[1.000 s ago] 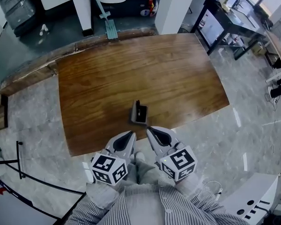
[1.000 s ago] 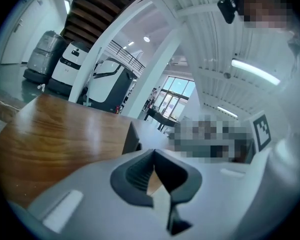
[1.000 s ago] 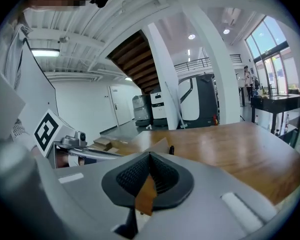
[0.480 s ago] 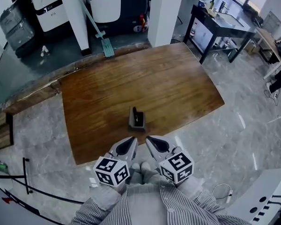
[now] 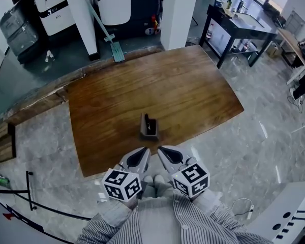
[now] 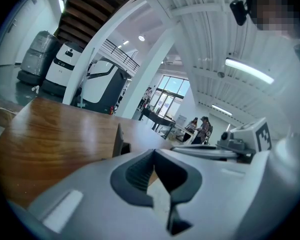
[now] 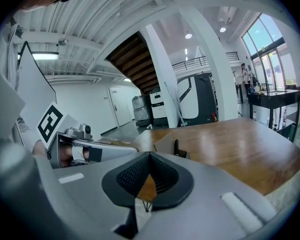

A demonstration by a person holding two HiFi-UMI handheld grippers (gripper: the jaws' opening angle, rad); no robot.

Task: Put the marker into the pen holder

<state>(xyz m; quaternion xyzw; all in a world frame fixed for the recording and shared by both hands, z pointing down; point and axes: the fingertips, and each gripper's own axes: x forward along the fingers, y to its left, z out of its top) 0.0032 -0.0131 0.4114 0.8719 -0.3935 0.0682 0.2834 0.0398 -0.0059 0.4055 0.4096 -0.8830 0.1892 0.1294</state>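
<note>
A small dark pen holder stands on the wooden table near its front edge, and a black marker sticks up out of it. The right gripper view shows the same marker standing in the holder. The holder also appears in the left gripper view. My left gripper and right gripper hang side by side just short of the table's front edge, both shut with nothing between the jaws. In the gripper views, the left gripper and right gripper have their tips touching.
The table stands on a marble floor. Behind it are a white pillar, a broom and white machines. A dark desk stands at the back right. A person's striped sleeves fill the bottom.
The head view has pulled back a little over the last second, so the table and holder sit slightly higher in frame. Both grippers stay shut and side by side.
</note>
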